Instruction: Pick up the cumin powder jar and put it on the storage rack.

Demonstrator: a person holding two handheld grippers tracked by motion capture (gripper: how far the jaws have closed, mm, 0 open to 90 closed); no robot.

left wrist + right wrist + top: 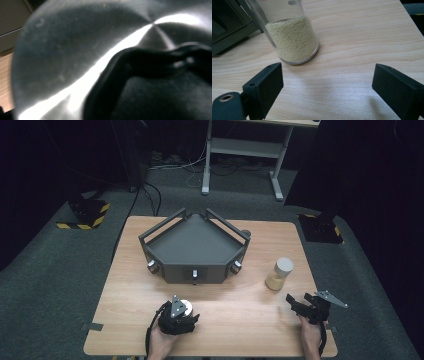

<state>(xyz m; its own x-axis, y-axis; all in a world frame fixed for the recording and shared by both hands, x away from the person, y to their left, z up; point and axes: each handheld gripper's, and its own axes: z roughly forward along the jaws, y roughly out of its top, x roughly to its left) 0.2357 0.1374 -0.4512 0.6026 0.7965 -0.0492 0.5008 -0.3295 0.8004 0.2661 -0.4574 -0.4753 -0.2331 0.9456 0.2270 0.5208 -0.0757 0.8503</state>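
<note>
**Left tongs clamp the lid, right tongs wait by the jar**

Left tongs (pixel 184 312) are pinching a round metal lid (pixel 185 305) on the table (pixel 240 320), its shiny face right against their camera. Right tongs (pixel 299 304) sit spread wide, nothing between them, the jar (pixel 279 273) of pale grains standing just ahead

1. A wooden table (pixel 240 320) stands on grey carpet (pixel 45 285).
2. A dark grey five-sided tray (pixel 195 245) with raised rails and small knobs on its front sits at the middle of the table's far half.
3. A white metal stand (pixel 245 150) rises behind the table.
4. Cables (pixel 150 195) trail over the floor.
5. Black-and-yellow striped bases (pixel 87 215) sit on the carpet at both sides.
</note>
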